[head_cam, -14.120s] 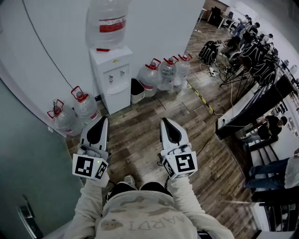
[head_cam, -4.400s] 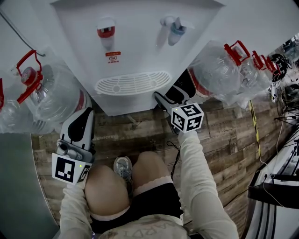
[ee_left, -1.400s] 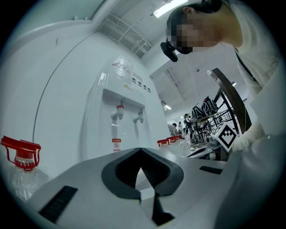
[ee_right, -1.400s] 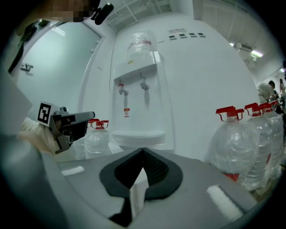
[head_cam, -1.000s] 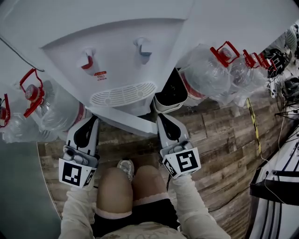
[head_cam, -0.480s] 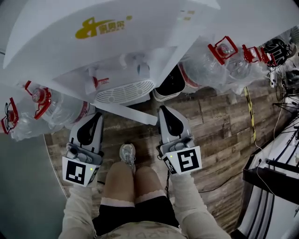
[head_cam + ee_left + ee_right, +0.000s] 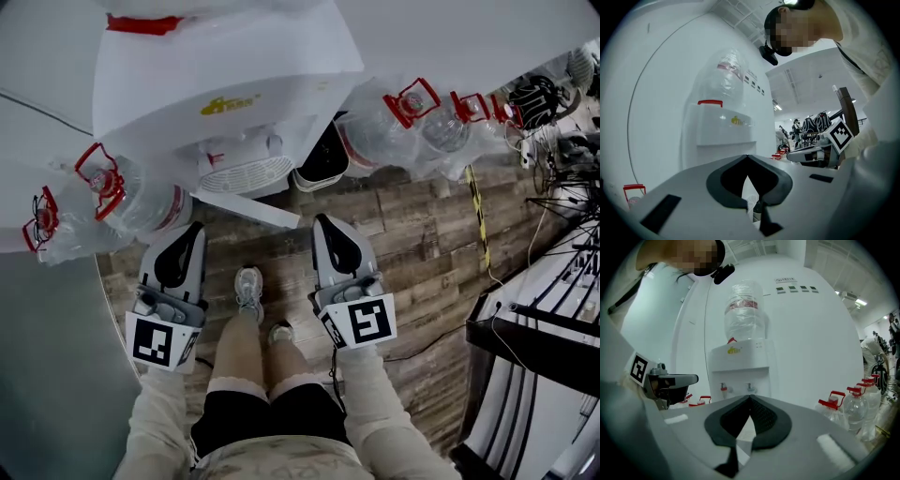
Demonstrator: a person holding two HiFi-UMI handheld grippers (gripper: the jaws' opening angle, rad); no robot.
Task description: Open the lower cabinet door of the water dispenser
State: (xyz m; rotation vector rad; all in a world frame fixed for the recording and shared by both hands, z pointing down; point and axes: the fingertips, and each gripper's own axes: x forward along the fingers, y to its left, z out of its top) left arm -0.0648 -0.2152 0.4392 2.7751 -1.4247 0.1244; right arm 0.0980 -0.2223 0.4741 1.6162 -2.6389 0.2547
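Observation:
The white water dispenser stands straight ahead and I look down on its top. Below its drip tray the lower cabinet door sticks out over the floor as a white slab, swung open. My left gripper hangs in the air to the left of the door's edge, shut and empty. My right gripper hangs to the right of it, also shut with nothing between its jaws. Neither touches the door. In the right gripper view the dispenser shows its red tap and its bottle.
Water jugs with red handles stand left and right of the dispenser. A black bin sits beside it. The person's legs and shoes are between the grippers. Cables and equipment fill the far right.
Both grippers have risen, still shut, as the person stood up from a crouch. The dispenser is now seen from above. The cabinet door stays swung out.

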